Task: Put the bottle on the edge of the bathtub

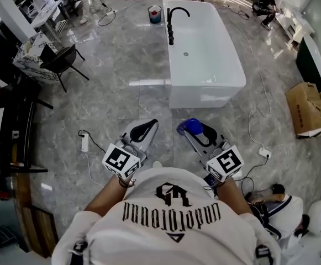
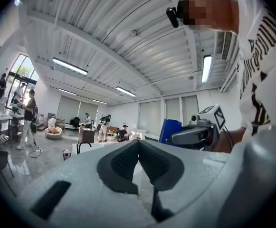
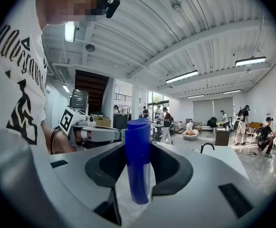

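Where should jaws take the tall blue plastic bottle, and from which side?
The straight body of the tall blue plastic bottle, from the side with jaws level, as the right gripper holds it now. It stands upright with smooth parallel walls, and a side grip leaves its base free to set on the edge of the white bathtub.

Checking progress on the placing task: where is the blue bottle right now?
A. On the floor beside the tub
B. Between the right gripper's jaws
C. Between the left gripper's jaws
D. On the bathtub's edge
B: the right gripper view shows the blue bottle upright, clamped in the right gripper, while the head view shows the bathtub ahead of it, apart from it.
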Available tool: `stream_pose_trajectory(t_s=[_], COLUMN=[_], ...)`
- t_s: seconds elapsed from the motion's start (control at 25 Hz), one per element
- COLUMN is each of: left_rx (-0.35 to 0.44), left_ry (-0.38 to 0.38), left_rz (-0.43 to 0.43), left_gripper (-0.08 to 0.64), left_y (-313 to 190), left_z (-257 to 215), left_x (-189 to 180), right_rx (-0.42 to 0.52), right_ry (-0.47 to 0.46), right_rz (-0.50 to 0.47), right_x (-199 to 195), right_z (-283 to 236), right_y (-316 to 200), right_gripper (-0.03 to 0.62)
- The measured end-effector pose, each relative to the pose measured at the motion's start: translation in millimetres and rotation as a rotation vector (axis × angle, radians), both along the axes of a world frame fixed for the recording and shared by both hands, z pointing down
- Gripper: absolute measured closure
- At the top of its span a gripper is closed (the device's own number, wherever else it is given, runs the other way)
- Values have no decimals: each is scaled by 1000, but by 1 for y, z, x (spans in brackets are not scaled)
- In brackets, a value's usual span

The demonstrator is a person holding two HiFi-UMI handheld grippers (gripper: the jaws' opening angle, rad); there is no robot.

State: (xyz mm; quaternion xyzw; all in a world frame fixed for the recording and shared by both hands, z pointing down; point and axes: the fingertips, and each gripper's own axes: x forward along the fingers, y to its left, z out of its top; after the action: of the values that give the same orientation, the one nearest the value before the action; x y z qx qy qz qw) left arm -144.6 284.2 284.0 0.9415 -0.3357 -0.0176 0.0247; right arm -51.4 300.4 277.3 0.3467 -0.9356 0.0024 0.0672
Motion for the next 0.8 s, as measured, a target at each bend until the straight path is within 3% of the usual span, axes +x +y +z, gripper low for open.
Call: stream_pose_trajectory(t_s=[0.32, 0.8], left_rx=[-20, -28], left_ry=[1, -2], left_rz=[20, 3], left_gripper=[545, 545], left_y=[-34, -78], left_z=[6, 11], left_x=[-27, -10], right_rx=[-6, 2], right_ry=[-9, -10], right_rz=[20, 6], right_x=[-28, -8], right_z=[-1, 4], right_y=[-36, -92], right_gripper=[436, 436])
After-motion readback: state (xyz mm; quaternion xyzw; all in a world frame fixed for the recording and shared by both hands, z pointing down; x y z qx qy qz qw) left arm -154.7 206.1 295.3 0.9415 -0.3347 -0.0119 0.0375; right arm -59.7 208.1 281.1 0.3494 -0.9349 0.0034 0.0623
